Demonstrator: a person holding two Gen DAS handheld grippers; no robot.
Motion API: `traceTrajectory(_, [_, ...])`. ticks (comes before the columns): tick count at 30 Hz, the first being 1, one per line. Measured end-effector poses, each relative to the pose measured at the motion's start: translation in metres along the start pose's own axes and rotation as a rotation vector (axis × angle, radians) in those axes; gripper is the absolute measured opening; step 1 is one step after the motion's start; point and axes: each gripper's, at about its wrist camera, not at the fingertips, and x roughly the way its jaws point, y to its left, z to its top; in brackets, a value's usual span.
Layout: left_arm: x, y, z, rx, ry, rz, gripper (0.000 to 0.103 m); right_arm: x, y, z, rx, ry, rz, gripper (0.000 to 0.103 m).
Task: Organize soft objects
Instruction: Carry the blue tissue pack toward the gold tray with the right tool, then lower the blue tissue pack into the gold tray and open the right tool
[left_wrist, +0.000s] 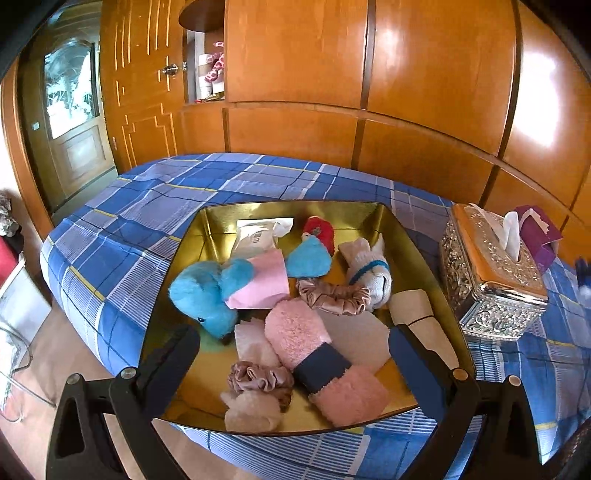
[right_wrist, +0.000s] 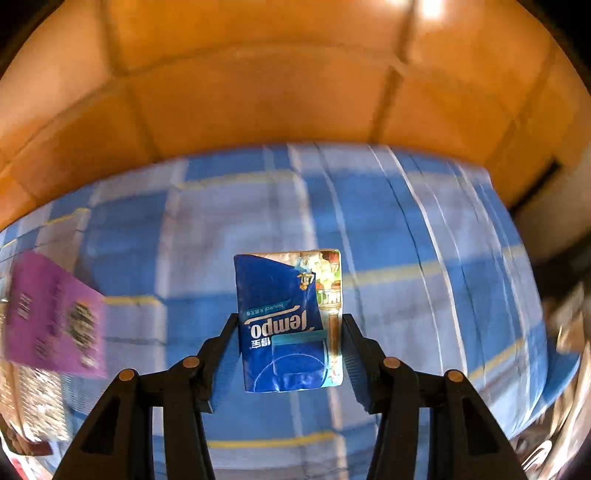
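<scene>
Your right gripper (right_wrist: 290, 354) is clamping a blue Tempo tissue pack (right_wrist: 290, 321) between its two fingers, the jaws drawn in to the pack's width and pressing on its left and right edges. You are holding the pack with its long axis running near to far, along the fingers, its far end sticking out beyond the tips and hanging above the blue plaid bedspread (right_wrist: 406, 229). That view is smeared by motion, so the purple box (right_wrist: 55, 317) at the far left is only roughly readable, and how high the pack is riding above the cloth cannot be told.

Your left gripper (left_wrist: 295, 354) is standing wide open and holding nothing, its fingers hovering over the near half of the gold tray (left_wrist: 218, 218). Inside the tray a blue plush toy (left_wrist: 203, 291), a pink fuzzy sock (left_wrist: 314, 354), two satin scrunchies (left_wrist: 334, 297) and a white tissue pack (left_wrist: 258, 236) are lying jumbled together. A silver tissue box (left_wrist: 491, 273) is sitting just right of the tray.

Judging by the layout, the tray is lying to the left of your loaded gripper, beyond the silver box. The coming move is probably turning on carrying the pack leftward over that box and lowering it into bare gold near the tray's far side.
</scene>
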Motion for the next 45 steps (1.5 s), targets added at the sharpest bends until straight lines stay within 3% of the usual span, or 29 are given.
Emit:
traceTrajectory(6, [-0.001, 0.000, 0.001, 0.006, -0.006, -0.005, 0.103, -0.055, 0.090, 0.058, -0.154, -0.136, 0.024, 0.052])
traceTrajectory(11, [0.000, 0.004, 0.002, -0.004, -0.004, -0.008, 0.103, -0.095, 0.193, 0.069, -0.341, -0.219, 0.130, 0.052])
traceTrajectory(16, [-0.001, 0.008, 0.003, -0.004, 0.001, 0.004, 0.103, -0.121, 0.292, 0.042, -0.531, -0.250, 0.297, 0.052])
traceTrajectory(23, [-0.011, 0.021, 0.003, -0.009, -0.020, 0.053, 0.103, -0.131, 0.400, -0.052, -0.799, -0.197, 0.531, 0.052])
traceTrajectory(27, [-0.017, 0.031, 0.002, -0.023, -0.032, 0.072, 0.103, -0.120, 0.426, -0.105, -0.875, -0.129, 0.607, 0.052])
traceTrajectory(34, [-0.018, 0.037, 0.001, -0.040, -0.041, 0.081, 0.103, -0.084, 0.438, -0.170, -0.944, -0.017, 0.676, 0.052])
traceTrajectory(39, [-0.014, 0.041, 0.001, -0.052, -0.033, 0.077, 0.103, -0.081, 0.449, -0.179, -0.948, -0.036, 0.666, 0.052])
traceTrajectory(45, [-0.011, 0.047, 0.001, -0.077, -0.024, 0.074, 0.103, -0.068, 0.472, -0.159, -0.874, -0.077, 0.576, 0.052])
